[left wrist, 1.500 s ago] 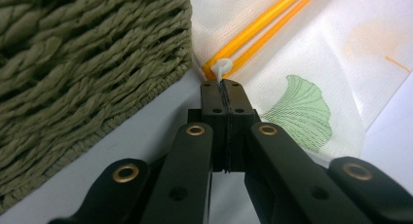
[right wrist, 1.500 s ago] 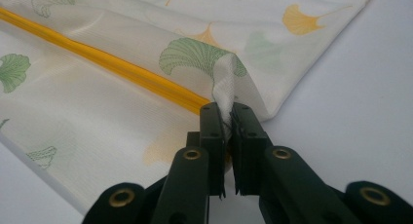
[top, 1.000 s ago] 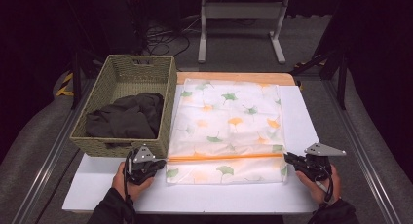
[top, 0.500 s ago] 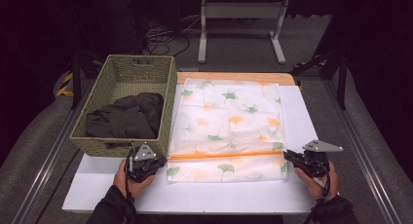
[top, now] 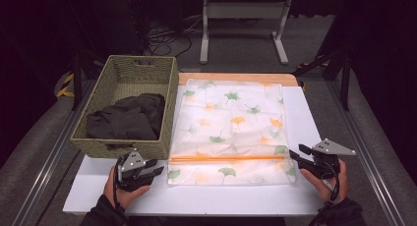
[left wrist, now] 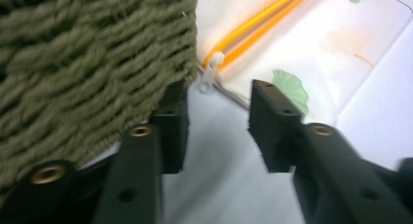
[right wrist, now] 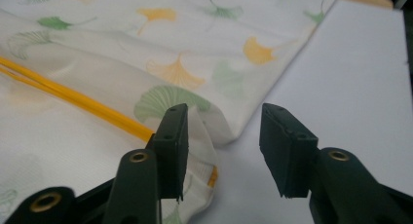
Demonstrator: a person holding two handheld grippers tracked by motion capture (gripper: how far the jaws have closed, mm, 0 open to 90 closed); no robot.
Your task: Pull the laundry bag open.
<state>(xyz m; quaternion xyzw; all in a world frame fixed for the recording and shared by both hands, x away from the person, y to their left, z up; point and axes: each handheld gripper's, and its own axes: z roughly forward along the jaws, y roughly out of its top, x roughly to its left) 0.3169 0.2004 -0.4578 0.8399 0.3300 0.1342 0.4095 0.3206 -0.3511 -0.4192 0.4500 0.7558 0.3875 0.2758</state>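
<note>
Bag: ginkgo-print zip bag (top: pixel 231 130) flat mid-counter, beside basket (top: pixel 129 108)
Zipper: orange zipper (top: pixel 226 158) along the near counter edge, pull (left wrist: pixel 210 74) just ahead of left tongs (top: pixel 153 172)
Tongs: left and right tongs (top: pixel 296 155) just opened, nothing clamped; bag corner (right wrist: pixel 202 136) lies loose between right jaws

Lies flat on the white desk (top: pixel 305 196): a translucent white zip bag (top: pixel 231 130) printed with green and orange ginkgo leaves, rectangular, long side running from 6 toward 12 o'clock. Crossed near its 6 o'clock end by an orange zipper line (top: pixel 226 158) running 9 to 3 o'clock, with a small white zipper pull (left wrist: pixel 210 75) at the 9 o'clock end. Slightly puckered and lifted at the near 3 o'clock corner (right wrist: pixel 204 136). Sits at 3 o'clock of a woven basket (top: pixel 147 66), left edge just beside it.
</note>
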